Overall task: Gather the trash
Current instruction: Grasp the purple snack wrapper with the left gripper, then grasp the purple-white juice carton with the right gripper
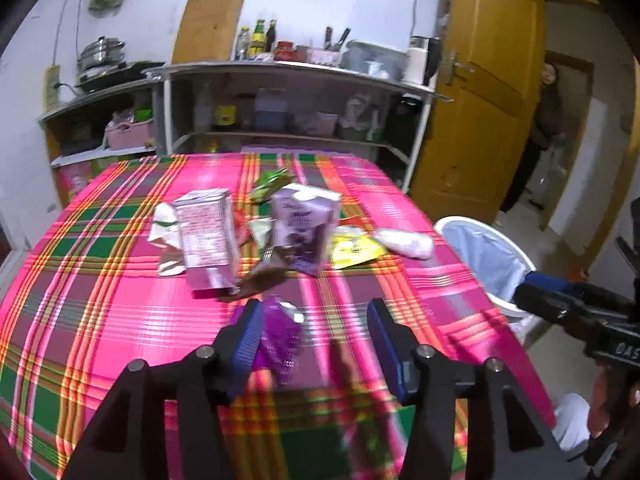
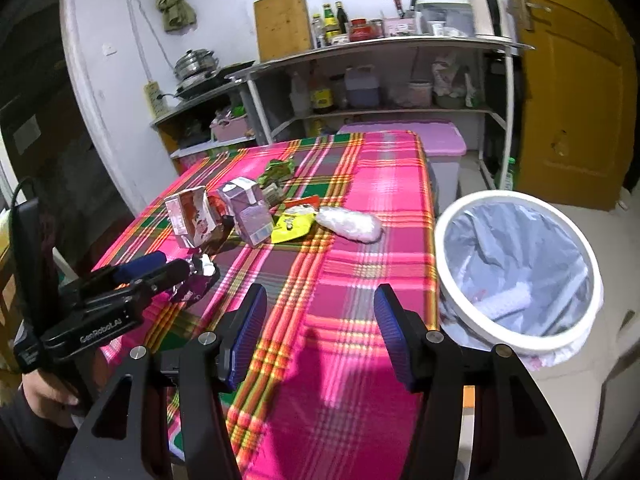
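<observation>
The left gripper (image 1: 312, 336), jaws spread, straddles a crumpled purple foil wrapper (image 1: 280, 336) near the pink carton (image 1: 206, 236); it should centre before pinching.

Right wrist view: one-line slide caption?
Open right claw over plaid table, lined bin beside it.

We see a white-walled kitchen — a table under a pink plaid cloth (image 2: 372, 216), grey metal shelving (image 2: 384, 46) along the wall crowded with bottles (image 2: 330, 24), a wooden cutting board (image 2: 283, 24) and a steel pot (image 2: 196, 65) — and a yellow wooden door (image 1: 476, 92) standing open.
</observation>
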### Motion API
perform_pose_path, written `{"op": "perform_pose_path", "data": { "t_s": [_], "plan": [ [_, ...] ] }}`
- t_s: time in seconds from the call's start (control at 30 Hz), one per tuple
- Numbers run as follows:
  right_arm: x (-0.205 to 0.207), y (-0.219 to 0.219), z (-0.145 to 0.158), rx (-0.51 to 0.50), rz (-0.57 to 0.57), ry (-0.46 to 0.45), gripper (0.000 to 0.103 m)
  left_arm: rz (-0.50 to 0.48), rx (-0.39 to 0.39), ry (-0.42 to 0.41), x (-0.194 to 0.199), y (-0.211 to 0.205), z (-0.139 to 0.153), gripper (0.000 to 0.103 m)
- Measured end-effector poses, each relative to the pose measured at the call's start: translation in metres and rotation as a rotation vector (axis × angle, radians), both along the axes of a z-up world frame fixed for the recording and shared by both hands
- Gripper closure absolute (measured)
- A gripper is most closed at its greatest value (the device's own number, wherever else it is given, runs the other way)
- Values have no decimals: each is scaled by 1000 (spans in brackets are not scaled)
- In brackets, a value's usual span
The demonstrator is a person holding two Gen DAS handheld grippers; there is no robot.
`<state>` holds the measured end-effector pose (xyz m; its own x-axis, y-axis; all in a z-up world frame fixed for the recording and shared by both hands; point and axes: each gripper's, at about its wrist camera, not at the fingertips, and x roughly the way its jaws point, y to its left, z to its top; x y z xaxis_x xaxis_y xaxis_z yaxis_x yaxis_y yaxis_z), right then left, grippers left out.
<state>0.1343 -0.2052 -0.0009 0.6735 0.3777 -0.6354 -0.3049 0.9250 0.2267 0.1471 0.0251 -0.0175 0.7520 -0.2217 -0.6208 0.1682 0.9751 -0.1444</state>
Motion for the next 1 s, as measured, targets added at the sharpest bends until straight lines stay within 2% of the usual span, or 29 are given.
{"op": "perform_pose_path", "data": {
  "t_s": [0.3,0.5,0.67,1.0],
  "plan": [
    [35,37,0,-51,98,-5,39,23,31,103,26,15,-29,48],
    [63,62,0,-67,167,-8,37,34,15,155,36,18,-39,48],
    [88,80,-1,-81,205,-5,36,51,4,149,35,20,-39,59],
    [125,115,-11,-100,315,9,36,21,-67,137,29,28,-37,62]
  ]
}}
